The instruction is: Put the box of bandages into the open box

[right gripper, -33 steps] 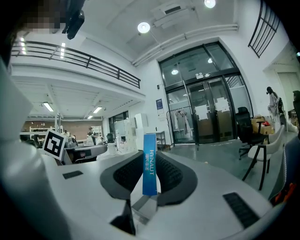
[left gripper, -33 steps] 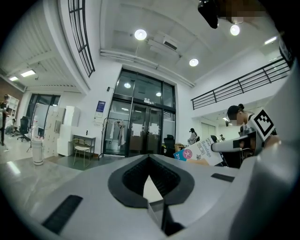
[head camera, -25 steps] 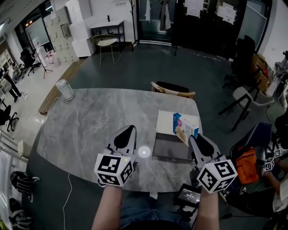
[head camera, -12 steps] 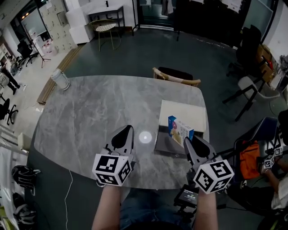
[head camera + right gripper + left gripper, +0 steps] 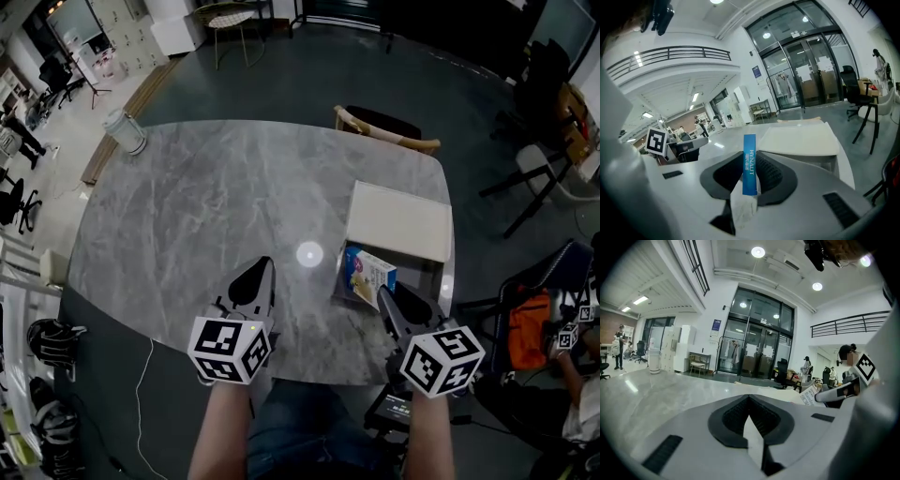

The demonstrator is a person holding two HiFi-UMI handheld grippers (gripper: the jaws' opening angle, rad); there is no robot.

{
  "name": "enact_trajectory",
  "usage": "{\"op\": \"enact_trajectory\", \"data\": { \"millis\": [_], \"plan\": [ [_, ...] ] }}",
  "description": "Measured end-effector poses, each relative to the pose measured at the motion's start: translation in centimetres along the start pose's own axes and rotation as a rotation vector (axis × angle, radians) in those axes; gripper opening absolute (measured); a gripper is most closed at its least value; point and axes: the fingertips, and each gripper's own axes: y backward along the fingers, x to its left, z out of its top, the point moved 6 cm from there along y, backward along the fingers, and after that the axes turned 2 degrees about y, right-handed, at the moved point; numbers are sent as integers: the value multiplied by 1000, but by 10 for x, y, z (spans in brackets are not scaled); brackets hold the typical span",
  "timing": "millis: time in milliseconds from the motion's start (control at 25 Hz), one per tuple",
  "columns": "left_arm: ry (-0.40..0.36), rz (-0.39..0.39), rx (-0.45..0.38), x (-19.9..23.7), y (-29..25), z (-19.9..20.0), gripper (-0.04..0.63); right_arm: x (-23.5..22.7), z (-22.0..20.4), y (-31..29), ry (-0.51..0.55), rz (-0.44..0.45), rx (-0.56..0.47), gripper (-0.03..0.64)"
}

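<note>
The box of bandages (image 5: 367, 274), white with a blue end panel, is pinched between the fingers of the right gripper (image 5: 382, 296) and held tilted over the near end of the open box, close to the desk's right edge; whether it touches the box below cannot be made out. The grey marbled desk (image 5: 206, 206), rounded at its corners, fills the middle of the head view. The open box (image 5: 403, 220) lies along the desk's right edge, its cream lid folded back toward the far right corner. A chair (image 5: 386, 127) with a pale wooden backrest stands just beyond the desk's far edge. The left gripper (image 5: 262, 272) hovers over the desk's near edge, well to the left of the box of bandages, its fingers pressed together with nothing between them. A small round reflection of a ceiling light (image 5: 308, 253) shines on the desk between the two grippers.
</note>
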Motion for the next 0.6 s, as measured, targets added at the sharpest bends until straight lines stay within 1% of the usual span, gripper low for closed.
{"op": "enact_trajectory", "data": {
  "millis": [120, 320, 480, 600],
  "plan": [
    [5, 5, 4, 5, -1, 0, 11, 0, -4, -8, -55, -2, 69, 95],
    [7, 15, -3, 13, -3, 5, 11, -12, -11, -17, -121, -83, 167, 95],
    [14, 27, -8, 22, -5, 7, 11, -19, -11, -27, -128, -111, 214, 95],
    [29, 39, -12, 30, -7, 8, 11, -26, -12, -34, -98, -161, 269, 100]
  ]
}}
